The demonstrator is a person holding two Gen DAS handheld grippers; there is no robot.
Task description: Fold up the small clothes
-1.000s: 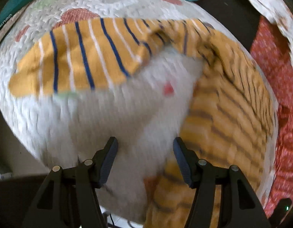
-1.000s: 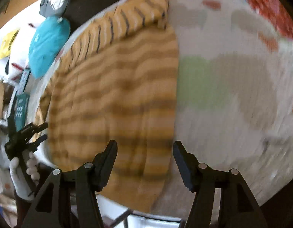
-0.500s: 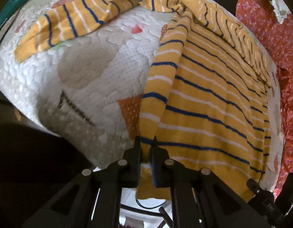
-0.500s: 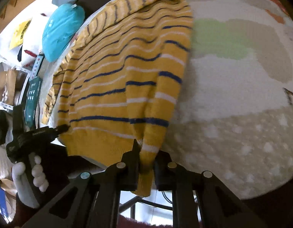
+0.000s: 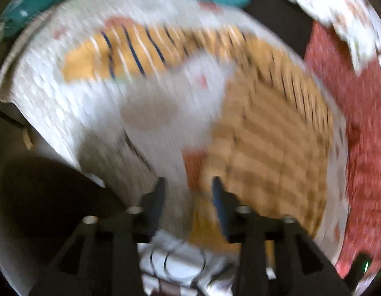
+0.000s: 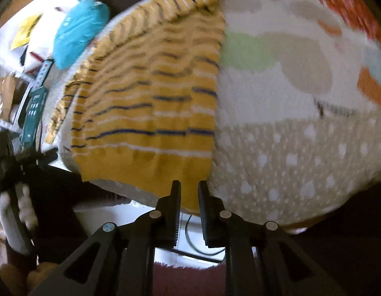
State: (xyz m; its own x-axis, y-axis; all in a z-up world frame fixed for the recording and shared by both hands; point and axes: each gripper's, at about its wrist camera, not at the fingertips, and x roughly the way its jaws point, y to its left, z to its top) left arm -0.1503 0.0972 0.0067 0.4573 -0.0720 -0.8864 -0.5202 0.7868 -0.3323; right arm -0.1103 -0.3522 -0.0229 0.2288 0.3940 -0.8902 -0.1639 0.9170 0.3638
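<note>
A yellow sweater (image 5: 264, 135) with blue and white stripes lies flat on the quilted table cover (image 5: 153, 98), one sleeve (image 5: 131, 51) stretched out to the left. My left gripper (image 5: 188, 190) hovers over the near hem corner, jaws opening, nothing pressed between them; this view is blurred. In the right wrist view the sweater (image 6: 151, 93) reaches the cover's (image 6: 289, 123) near edge. My right gripper (image 6: 189, 192) sits just off the hem's right corner, jaws opening by a narrow gap, the cloth lying free beyond them. The left gripper (image 6: 17, 162) shows at far left in a gloved hand (image 6: 22, 209).
A teal cushion (image 6: 77, 32) lies beyond the table's far side, a red patterned cloth (image 5: 363, 148) to the sweater's right. Teal boxes (image 6: 33, 108) stand at the left. Below the near table edge are a pale floor and a dark cable (image 6: 190, 234).
Half a second ago both grippers were shut on the sweater's hem corners. Both have let go and drawn back from the cloth, the left parting wider. The hem now rests at the table edge.
</note>
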